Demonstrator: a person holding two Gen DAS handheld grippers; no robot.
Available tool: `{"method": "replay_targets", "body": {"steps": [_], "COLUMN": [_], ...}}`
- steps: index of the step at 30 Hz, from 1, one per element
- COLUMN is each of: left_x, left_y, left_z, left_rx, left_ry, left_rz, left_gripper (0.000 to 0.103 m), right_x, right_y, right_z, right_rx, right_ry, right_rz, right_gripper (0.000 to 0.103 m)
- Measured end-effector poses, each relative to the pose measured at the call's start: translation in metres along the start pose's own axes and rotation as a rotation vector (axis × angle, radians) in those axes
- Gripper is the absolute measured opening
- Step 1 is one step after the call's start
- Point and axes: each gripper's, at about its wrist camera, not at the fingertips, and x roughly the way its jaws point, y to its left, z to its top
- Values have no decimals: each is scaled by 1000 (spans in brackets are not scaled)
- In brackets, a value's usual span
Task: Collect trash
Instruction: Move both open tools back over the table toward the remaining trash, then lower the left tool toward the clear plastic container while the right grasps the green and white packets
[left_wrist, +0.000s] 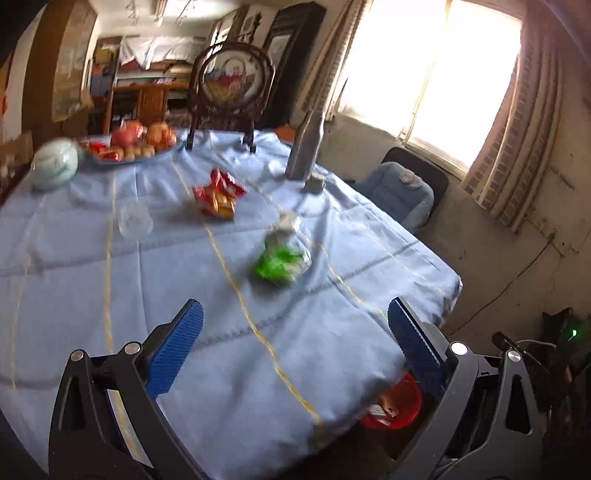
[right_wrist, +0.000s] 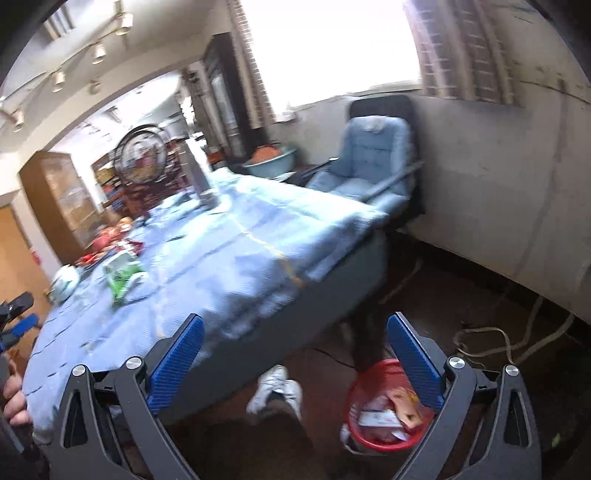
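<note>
Both claws are spread wide with nothing between the blue pads: the left gripper hangs over the near part of the blue tablecloth, and the right gripper sits off the table's corner, above the dark floor. Only the left view gives a proper look at the trash on the table, a green wrapper straight ahead and well beyond the fingertips, and a red and yellow snack bag farther back, near a fruit plate and a pale green teapot. Right view is the one that shows the red bin on the floor, wrappers already inside, just by the right-hand pad; from the left camera it's mostly hidden under the table edge. Green wrapper is off to the left there, pretty smeared. Something clear sits on the cloth left of the snack bag, too blurry to call.
</note>
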Motion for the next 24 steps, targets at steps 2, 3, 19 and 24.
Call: {"method": "replay_targets", "body": {"steps": [2,3,19,24], "left_x": [7,11,30,29], "left_y": [10,15,150,175], "left_z": [9,13,73,86], "left_rx": [-29,-40,-328,-359], "left_ry": [45,63,77,50], "left_rz": [-103,-119,136,185], "left_gripper": [96,96,96,96], "right_x": [12,13,61,69], "right_y": [14,24,94,119], "right_z": [10,18,58,55], "right_rx": [3,-22,-130,-154], "right_ry": [23,5,18,49], "right_rz": [57,69,80,118], "right_gripper": [97,97,97,97]}}
